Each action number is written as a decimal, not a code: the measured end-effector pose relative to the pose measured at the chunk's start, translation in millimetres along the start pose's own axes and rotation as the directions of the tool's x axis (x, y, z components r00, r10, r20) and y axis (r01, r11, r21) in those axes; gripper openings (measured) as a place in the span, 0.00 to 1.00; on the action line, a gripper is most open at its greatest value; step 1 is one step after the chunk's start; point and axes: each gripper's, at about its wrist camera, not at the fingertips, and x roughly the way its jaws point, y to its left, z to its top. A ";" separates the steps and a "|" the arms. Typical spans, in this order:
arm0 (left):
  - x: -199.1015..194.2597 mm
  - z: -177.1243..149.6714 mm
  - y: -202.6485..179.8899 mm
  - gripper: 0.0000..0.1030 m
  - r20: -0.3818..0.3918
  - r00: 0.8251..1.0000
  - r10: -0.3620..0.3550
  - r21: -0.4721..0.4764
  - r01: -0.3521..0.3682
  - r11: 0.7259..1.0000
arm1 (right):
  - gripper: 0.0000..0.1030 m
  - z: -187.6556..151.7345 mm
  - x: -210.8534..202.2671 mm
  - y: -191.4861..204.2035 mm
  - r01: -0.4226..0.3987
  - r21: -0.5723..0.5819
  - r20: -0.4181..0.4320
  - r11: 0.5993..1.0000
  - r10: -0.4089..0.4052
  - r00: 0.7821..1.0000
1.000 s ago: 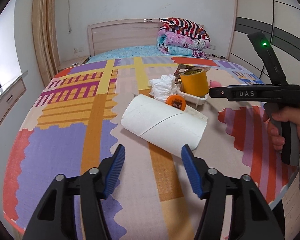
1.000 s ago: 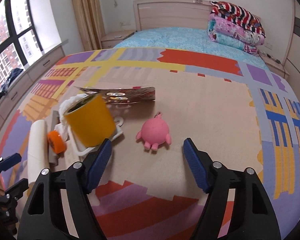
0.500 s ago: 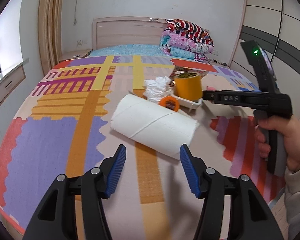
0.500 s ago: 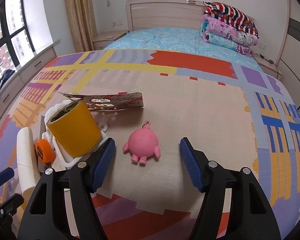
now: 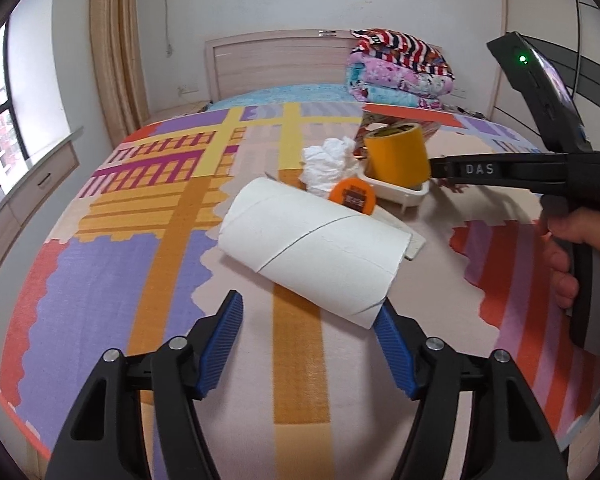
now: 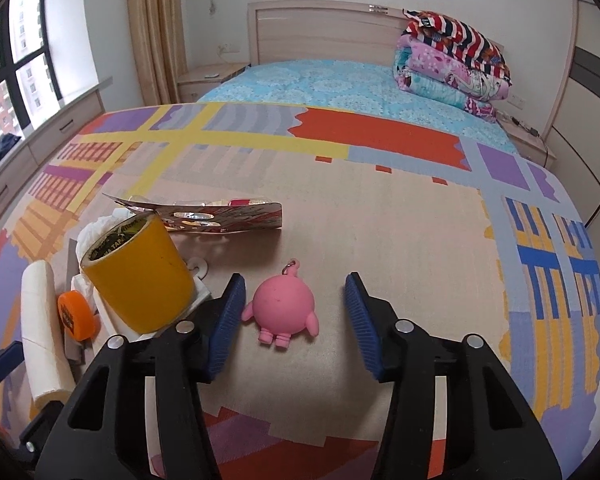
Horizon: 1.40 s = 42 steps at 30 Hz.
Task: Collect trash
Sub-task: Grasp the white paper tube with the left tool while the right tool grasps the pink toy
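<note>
A white paper roll [image 5: 316, 256] lies on the patterned bed cover, just ahead of my open, empty left gripper [image 5: 312, 320]; it also shows in the right wrist view [image 6: 40, 328]. Behind it lie crumpled white tissue [image 5: 330, 162], an orange tape measure [image 5: 352, 201] and a yellow tape roll [image 5: 396, 156] in a white tray [image 5: 400, 191]. In the right wrist view the yellow tape roll [image 6: 138, 272] stands left of my open, empty right gripper [image 6: 296, 304], which brackets a pink pig toy [image 6: 284, 306]. A shiny snack wrapper [image 6: 216, 216] lies behind.
Folded blankets [image 6: 452, 68] are stacked by the headboard [image 6: 320, 32]. A window ledge with drawers [image 6: 32, 144] runs along the left. The right gripper's body and the hand holding it [image 5: 572, 208] show at the right of the left wrist view.
Both grippers have moved forward. The left one has closed in on the paper roll; the right one has come up around the pink pig toy. Both stay open.
</note>
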 end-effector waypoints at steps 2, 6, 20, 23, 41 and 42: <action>0.3 -0.6 5.8 0.40 -0.001 1.000 0.002 -0.033 -0.002 0.999 | 0.34 -0.5 0.5 -0.5 0.005 0.000 -0.004 1.000 -0.005 1.000; 0.3 -0.5 21.7 0.12 0.008 0.999 0.031 -0.093 -0.030 0.995 | 0.33 -2.8 -2.0 -3.9 -0.005 0.013 -0.001 1.000 0.005 1.000; -31.6 -10.6 48.5 0.03 0.098 0.994 0.042 -0.163 -0.025 0.986 | 0.27 -25.8 -28.9 -8.0 -0.056 0.036 0.014 0.998 0.056 0.998; -44.5 -13.5 50.7 0.03 0.115 0.993 0.040 -0.165 -0.020 0.986 | 0.27 -30.8 -43.9 -6.8 -0.066 0.025 0.026 0.998 0.065 0.998; -129.5 -40.6 28.1 0.02 0.196 0.974 -0.112 -0.061 0.126 0.990 | 0.27 -80.6 -157.8 9.1 -0.156 -0.027 0.119 0.987 0.158 0.980; -132.3 -41.7 26.6 0.02 0.194 0.974 -0.120 -0.051 0.132 0.990 | 0.27 -87.0 -164.6 12.5 -0.164 -0.034 0.119 0.986 0.166 0.979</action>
